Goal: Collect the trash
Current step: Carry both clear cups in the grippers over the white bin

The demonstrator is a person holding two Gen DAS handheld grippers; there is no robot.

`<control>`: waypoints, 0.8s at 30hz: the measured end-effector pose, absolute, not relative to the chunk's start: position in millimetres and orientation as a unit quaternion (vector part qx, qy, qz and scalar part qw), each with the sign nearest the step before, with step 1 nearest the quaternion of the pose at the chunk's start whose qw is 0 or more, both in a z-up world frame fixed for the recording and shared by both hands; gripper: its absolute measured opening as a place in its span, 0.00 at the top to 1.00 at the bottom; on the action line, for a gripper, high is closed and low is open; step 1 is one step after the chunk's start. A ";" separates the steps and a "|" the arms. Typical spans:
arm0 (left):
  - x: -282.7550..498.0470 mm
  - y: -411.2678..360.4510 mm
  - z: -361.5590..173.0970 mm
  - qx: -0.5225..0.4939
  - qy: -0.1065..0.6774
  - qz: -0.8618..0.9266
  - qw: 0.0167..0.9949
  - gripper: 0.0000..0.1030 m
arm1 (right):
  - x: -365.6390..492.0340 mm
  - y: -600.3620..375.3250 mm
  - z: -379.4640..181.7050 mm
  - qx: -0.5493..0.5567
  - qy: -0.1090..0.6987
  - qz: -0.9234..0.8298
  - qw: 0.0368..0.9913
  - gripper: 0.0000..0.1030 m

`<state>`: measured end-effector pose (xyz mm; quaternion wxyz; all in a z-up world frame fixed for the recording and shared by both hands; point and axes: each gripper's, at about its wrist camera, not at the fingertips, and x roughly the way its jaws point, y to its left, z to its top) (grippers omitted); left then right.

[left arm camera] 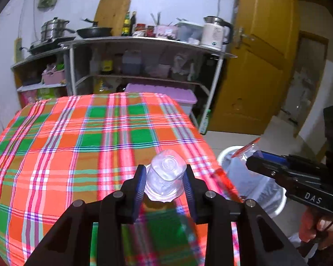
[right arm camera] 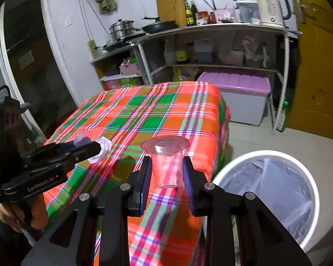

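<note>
Left tool (left arm camera: 165, 185) pinches a clear cup (left arm camera: 166, 175) over the bench (left arm camera: 55, 137); right tool (right arm camera: 166, 178) pinches another cup (right arm camera: 166, 166). Both should clear the bin (right arm camera: 264, 155) rim before releasing.

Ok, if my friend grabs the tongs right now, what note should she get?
Left tongs: shut on a clear crumpled plastic cup, held over the checked orange, green and pink tablecloth.
Right tongs: shut on a clear plastic cup with a reddish rim, near the table edge.
The white round bin with a clear liner stands on the floor to the right of the table; nothing shows inside it from here.
Done: both cups picked up.
Left: carry both over the bin and let go. No other trash shows on the cloth.
</note>
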<state>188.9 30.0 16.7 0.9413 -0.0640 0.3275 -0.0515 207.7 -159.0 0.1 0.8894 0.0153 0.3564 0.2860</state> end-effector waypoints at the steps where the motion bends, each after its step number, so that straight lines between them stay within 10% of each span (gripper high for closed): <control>1: 185.4 26.0 19.1 -0.063 0.326 -0.056 0.942 0.67 | 203.2 -163.4 2.7 0.018 0.354 0.283 0.891 0.72; 24: 151.5 -55.6 40.7 -0.037 0.311 -0.127 0.941 0.67 | 150.7 -246.6 22.9 0.063 0.327 0.220 0.917 0.72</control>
